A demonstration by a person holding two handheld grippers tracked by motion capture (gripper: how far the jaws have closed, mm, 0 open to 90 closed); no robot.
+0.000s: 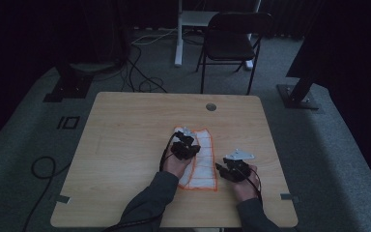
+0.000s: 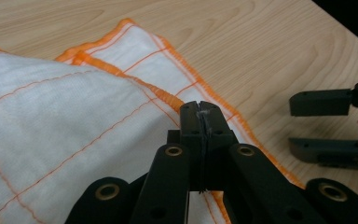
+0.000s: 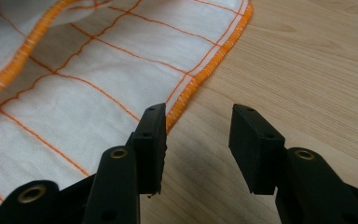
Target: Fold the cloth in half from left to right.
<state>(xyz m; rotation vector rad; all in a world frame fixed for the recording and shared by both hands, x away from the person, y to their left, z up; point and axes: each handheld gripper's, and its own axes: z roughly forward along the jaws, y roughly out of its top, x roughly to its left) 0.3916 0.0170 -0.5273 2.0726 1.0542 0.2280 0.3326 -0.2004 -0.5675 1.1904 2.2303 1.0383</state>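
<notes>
The left gripper (image 1: 185,147) sits over the middle of the cloth (image 1: 204,159), its jaws pressed together. In the left gripper view a thin strip of fabric shows between the closed pads (image 2: 200,122), so the jaws pinch the cloth at an orange-hemmed fold. The right gripper (image 1: 221,169) rests just beside the cloth's right edge, near its near-right corner. Its jaws stand spread with nothing between them; the right gripper view shows bare wood in the gap and the hem just beside the left pad (image 3: 152,140).

The cloth is white with a thin orange grid and a thick orange stitched border. It lies right of centre on the table, long side running near to far. Part of it is folded over, so that a raised upper layer covers a flat lower layer.

The table (image 1: 125,145) is light wood with rounded corners and a round cable port (image 1: 211,107) near the far edge. The room is dim, with grey carpet, a black chair (image 1: 232,41) beyond the table, and loose cables (image 1: 140,77) on the floor.
</notes>
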